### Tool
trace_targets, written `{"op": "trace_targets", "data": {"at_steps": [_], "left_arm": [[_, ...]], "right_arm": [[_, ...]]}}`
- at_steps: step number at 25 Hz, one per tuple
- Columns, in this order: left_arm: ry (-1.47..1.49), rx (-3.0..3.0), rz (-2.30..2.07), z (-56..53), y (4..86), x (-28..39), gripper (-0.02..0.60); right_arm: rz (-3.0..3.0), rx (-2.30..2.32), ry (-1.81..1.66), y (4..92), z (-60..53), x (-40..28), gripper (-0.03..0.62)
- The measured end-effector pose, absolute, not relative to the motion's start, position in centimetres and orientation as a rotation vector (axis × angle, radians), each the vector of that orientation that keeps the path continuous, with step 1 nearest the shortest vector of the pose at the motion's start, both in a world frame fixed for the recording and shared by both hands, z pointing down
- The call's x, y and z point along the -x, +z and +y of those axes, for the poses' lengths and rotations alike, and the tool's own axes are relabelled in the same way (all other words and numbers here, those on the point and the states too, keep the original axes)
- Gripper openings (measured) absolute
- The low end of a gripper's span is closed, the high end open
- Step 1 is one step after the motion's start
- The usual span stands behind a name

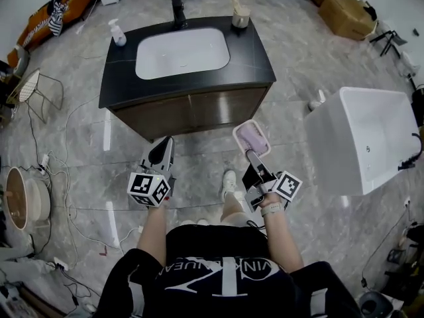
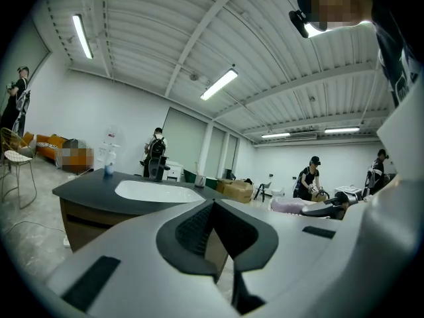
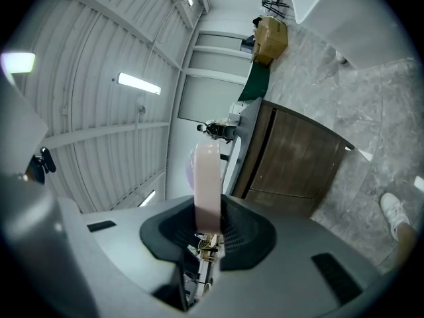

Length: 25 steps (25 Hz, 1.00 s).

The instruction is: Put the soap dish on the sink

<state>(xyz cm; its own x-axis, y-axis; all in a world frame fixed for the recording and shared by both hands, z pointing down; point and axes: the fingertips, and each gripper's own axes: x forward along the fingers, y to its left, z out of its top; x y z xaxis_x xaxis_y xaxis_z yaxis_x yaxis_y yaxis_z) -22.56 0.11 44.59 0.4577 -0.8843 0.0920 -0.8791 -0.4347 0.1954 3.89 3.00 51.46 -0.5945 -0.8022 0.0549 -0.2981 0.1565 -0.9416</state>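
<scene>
The right fingers (image 3: 246, 236) pinch the dish (image 1: 252, 138) by its edge; it may slip before reaching the sink (image 1: 182, 53) at 12 o'clock. The left fingers (image 2: 191, 234) are closed on nothing.

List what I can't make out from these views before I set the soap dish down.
- Soap dish inside: right gripper view shows only its rim, edge-on.
- Basin interior: right gripper view catches the vanity side-on.
- Cup contents: too small in head view.
- Floor beneath the person: hidden by the torso in head view.

Pink soap dish (image 1: 252, 138); white sink (image 1: 182, 53); black countertop (image 1: 255, 59).
</scene>
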Motion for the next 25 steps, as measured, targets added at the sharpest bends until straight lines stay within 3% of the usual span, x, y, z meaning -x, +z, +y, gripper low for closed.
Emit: {"op": "trace_targets", "data": {"at_steps": [25], "left_arm": [[0.033, -2.413, -1.528, -17.6, 46.5, 14.7, 0.015]], "right_arm": [[1.993, 1.030, -1.579, 54.0, -15.6, -9.8, 0.089]]}}
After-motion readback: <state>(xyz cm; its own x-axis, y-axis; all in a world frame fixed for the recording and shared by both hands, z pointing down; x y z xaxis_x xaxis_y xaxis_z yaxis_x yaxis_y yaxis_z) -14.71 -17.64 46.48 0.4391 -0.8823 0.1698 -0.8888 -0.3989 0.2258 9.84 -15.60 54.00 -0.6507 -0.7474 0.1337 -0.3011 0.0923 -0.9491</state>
